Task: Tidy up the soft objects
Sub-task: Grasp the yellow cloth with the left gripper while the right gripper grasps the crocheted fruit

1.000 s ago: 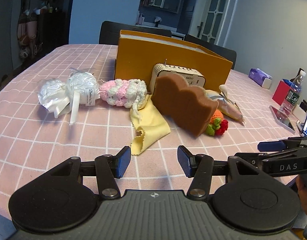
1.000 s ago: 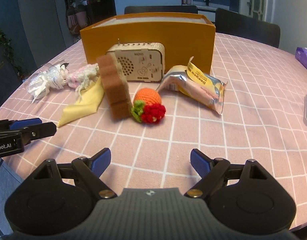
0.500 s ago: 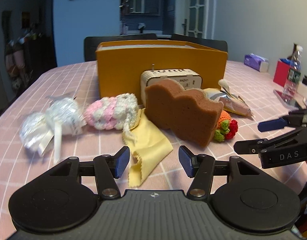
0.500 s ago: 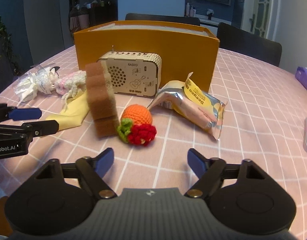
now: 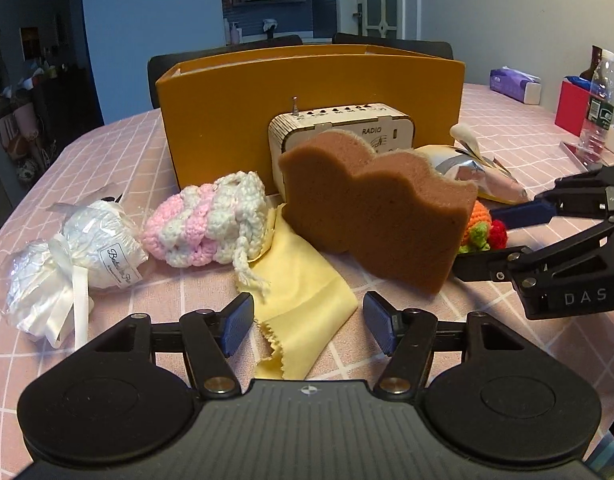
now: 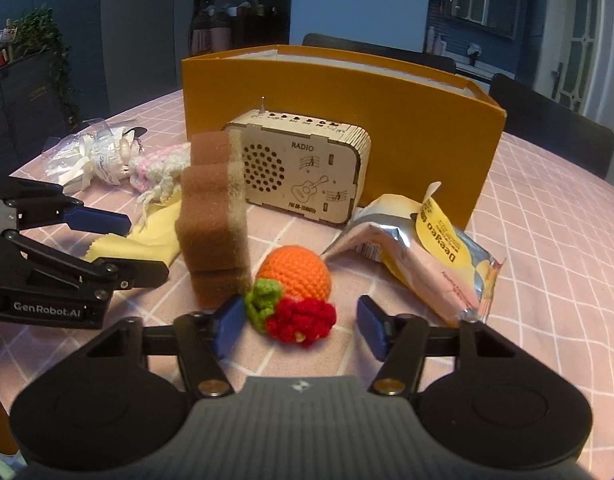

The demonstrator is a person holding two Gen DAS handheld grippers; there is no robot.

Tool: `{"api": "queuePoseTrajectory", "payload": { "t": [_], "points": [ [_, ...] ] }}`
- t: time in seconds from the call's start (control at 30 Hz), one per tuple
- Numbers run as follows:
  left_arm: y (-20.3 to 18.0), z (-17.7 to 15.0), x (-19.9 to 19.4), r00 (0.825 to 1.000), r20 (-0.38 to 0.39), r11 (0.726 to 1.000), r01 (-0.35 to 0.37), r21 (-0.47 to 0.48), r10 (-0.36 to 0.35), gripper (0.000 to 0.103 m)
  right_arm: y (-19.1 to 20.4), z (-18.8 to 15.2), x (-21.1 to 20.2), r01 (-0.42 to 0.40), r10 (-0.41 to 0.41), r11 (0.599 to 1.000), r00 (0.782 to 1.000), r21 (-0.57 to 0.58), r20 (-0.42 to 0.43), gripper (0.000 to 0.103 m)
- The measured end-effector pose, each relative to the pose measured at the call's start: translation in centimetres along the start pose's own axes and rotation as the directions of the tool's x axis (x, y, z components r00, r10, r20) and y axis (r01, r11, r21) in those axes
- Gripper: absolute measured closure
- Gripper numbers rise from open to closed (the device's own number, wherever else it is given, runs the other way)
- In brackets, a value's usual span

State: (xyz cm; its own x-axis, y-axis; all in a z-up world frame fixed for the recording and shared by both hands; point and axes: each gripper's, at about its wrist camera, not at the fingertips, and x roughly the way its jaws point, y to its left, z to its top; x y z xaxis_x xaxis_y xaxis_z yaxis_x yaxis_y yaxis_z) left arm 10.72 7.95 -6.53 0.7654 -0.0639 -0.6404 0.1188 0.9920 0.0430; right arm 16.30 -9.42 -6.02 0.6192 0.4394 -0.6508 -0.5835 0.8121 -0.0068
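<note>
A brown sponge (image 5: 375,216) stands on edge before a wooden radio (image 6: 307,168) and an orange box (image 5: 307,92). A yellow cloth (image 5: 303,292) lies in front of it, its end between the pads of my left gripper (image 5: 309,324), whose jaws are opening without touching it. Left of the cloth are a pink-and-white crochet pouch (image 5: 205,224) and a white wrapped bundle (image 5: 79,264). My right gripper (image 6: 299,325) has its jaws closing around a crochet orange-and-red toy (image 6: 295,276); the pads stand just clear of it. A foil snack packet (image 6: 427,264) lies to the right.
The table has a pink checked cloth (image 6: 547,240). A water bottle (image 5: 597,100), a red box (image 5: 571,106) and a tissue pack (image 5: 515,84) stand at the far right. Dark chairs (image 6: 547,128) are behind the orange box.
Both grippers came closer to the pile and rolled level. The right jaws narrowed around the crochet toy. The left jaws widened, and the yellow cloth's end now lies between them.
</note>
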Motion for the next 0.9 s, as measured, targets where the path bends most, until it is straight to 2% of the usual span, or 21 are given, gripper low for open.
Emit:
{"api": "queuePoseTrajectory", "payload": {
  "t": [0.03, 0.17, 0.23, 0.3, 0.43, 0.53, 0.6, 0.67, 0.9],
  "points": [
    [0.1, 0.1, 0.0, 1.000, -0.003, 1.000, 0.003, -0.006, -0.003, 0.029, -0.1, -0.1, 0.0, -0.015, 0.015, 1.000, 1.000, 0.011, -0.003, 0.056],
    [0.2, 0.1, 0.1, 1.000, -0.005, 1.000, 0.008, -0.025, -0.008, 0.030, -0.3, -0.4, -0.2, -0.013, 0.013, 0.999, 1.000, 0.041, -0.005, 0.062],
    [0.2, 0.2, 0.0, 1.000, -0.006, 0.999, 0.014, -0.034, -0.014, 0.035, -0.5, -0.7, -0.5, -0.011, 0.011, 0.998, 1.000, 0.062, -0.008, 0.065],
    [0.1, 0.2, -0.1, 1.000, -0.004, 0.999, 0.010, -0.038, -0.010, 0.046, -0.6, -1.0, -0.9, -0.004, 0.005, 0.997, 1.000, 0.080, -0.011, 0.066],
    [-0.2, 0.2, -0.2, 1.000, -0.002, 0.999, 0.004, -0.044, -0.005, 0.059, -0.8, -1.9, -2.1, 0.011, -0.009, 0.995, 1.000, 0.097, -0.015, 0.066],
    [-0.4, 0.1, -0.4, 1.000, -0.002, 0.999, 0.005, -0.045, -0.005, 0.076, -0.9, -2.4, -2.7, 0.020, -0.018, 0.994, 1.000, 0.110, -0.020, 0.066],
    [-0.5, 0.0, -0.5, 1.000, -0.002, 0.999, 0.001, -0.052, -0.001, 0.092, -1.0, -2.7, -3.1, 0.026, -0.023, 0.993, 0.999, 0.116, -0.022, 0.066],
    [-0.5, -0.2, -0.7, 1.000, 0.000, 0.998, -0.002, -0.068, 0.002, 0.098, -1.0, -2.9, -3.5, 0.030, -0.028, 0.992, 0.999, 0.120, -0.022, 0.066],
    [-0.6, -1.3, -2.7, 0.999, 0.013, 0.993, 0.031, -0.111, -0.029, 0.102, -0.8, -3.2, -4.5, 0.027, -0.024, 0.990, 0.999, 0.141, -0.024, 0.067]
  ]
}}
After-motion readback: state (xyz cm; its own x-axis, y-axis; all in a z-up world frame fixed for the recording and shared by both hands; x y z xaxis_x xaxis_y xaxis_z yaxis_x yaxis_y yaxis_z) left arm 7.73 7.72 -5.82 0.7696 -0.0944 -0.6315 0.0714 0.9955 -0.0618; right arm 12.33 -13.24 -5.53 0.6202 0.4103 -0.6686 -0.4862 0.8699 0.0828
